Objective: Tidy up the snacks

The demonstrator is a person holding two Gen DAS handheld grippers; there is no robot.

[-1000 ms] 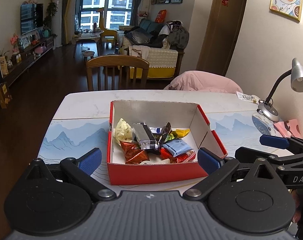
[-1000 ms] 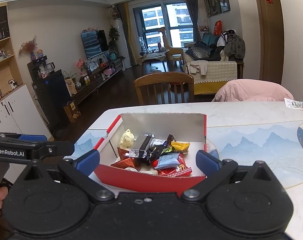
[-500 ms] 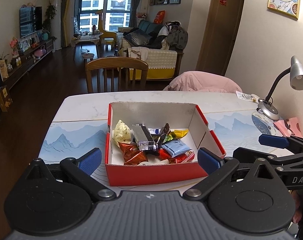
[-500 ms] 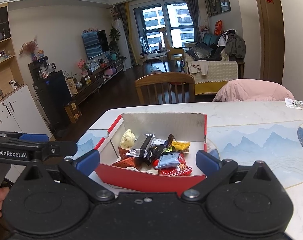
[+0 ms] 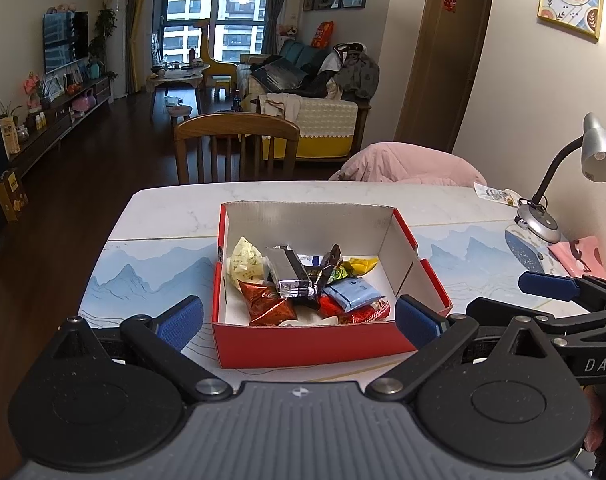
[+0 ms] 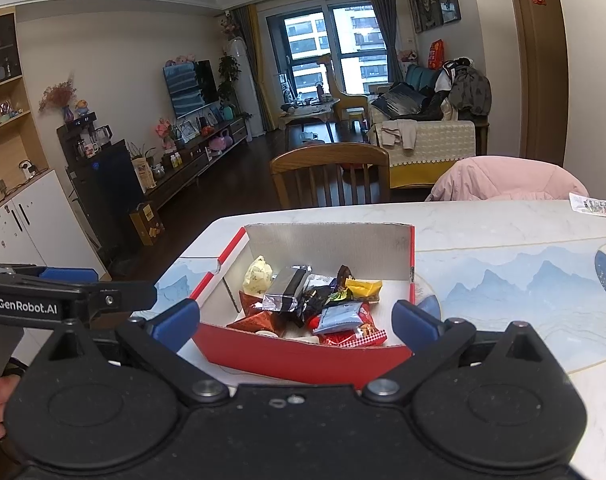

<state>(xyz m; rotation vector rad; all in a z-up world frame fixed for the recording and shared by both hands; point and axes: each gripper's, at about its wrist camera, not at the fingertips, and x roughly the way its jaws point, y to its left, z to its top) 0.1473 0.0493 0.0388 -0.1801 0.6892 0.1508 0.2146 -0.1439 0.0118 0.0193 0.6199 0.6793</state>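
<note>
A red cardboard box [image 5: 311, 344] [image 6: 303, 356] with a white inside sits on the table and holds several wrapped snacks: a silver bar [image 5: 289, 272] [image 6: 285, 292], a pale yellow pouch [image 5: 245, 262], a red-brown pack [image 5: 269, 306], a light blue pack [image 5: 353, 294] [image 6: 341, 316] and a yellow wrapper [image 6: 363, 288]. My left gripper [image 5: 299, 316] is open, its blue pads level with the box's near corners, nothing between them. My right gripper [image 6: 295, 322] is open too, just short of the box's front wall.
The marble table [image 5: 175, 208] carries a blue mountain-print mat [image 5: 143, 272]. A desk lamp [image 5: 543, 224] and pink item [image 5: 579, 256] stand at the right. A wooden chair [image 5: 235, 148] and a chair draped with a pink jacket [image 5: 407, 164] sit at the far edge.
Both grippers stay open and almost still. The box sits very slightly lower and closer in the left wrist view.
</note>
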